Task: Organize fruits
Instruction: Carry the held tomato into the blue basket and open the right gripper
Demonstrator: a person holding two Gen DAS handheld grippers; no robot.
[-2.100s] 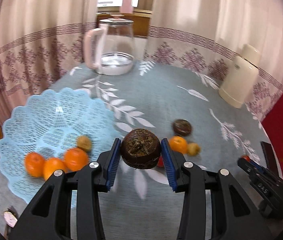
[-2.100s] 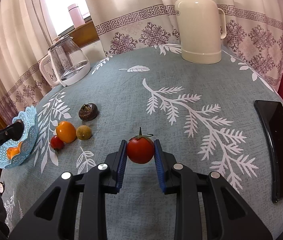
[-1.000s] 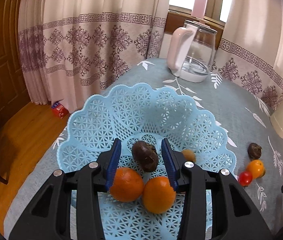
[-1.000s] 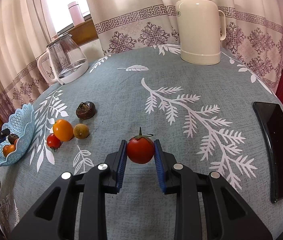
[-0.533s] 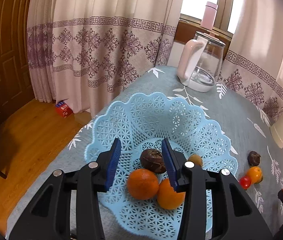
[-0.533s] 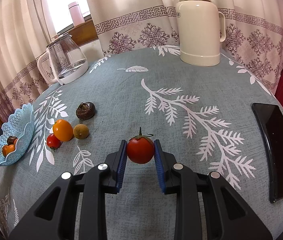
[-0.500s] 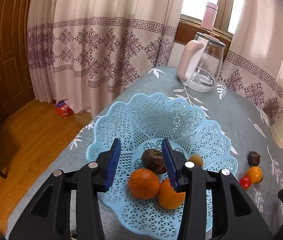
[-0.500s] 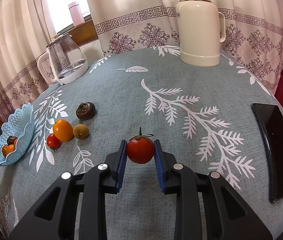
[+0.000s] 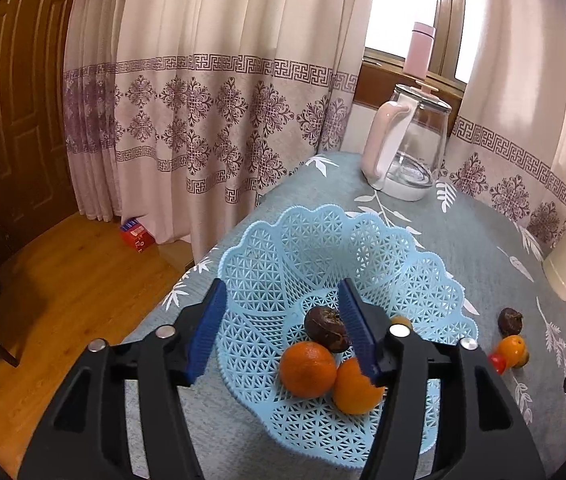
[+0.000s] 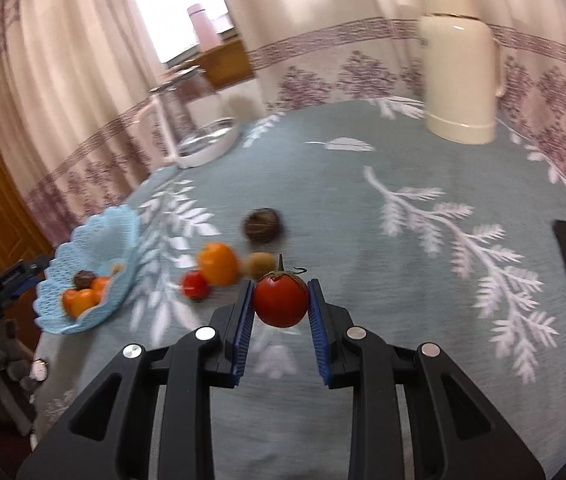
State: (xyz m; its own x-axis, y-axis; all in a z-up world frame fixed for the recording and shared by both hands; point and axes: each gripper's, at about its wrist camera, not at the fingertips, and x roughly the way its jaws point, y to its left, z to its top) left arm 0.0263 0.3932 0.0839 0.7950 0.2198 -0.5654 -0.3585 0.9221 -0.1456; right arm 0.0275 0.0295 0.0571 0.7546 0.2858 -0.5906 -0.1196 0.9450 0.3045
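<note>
Left hand-held gripper (image 9: 283,326) has backed off the leaf-patterned tablecloth (image 9: 463,236) toward wooden floor (image 9: 63,272).

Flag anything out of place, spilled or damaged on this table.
Nothing is spilled or broken. Four fruits lie loose on the cloth outside the basket: a dark fruit, an orange, a small red one and a small brown one. The right hand-held gripper holds a tomato.
</note>
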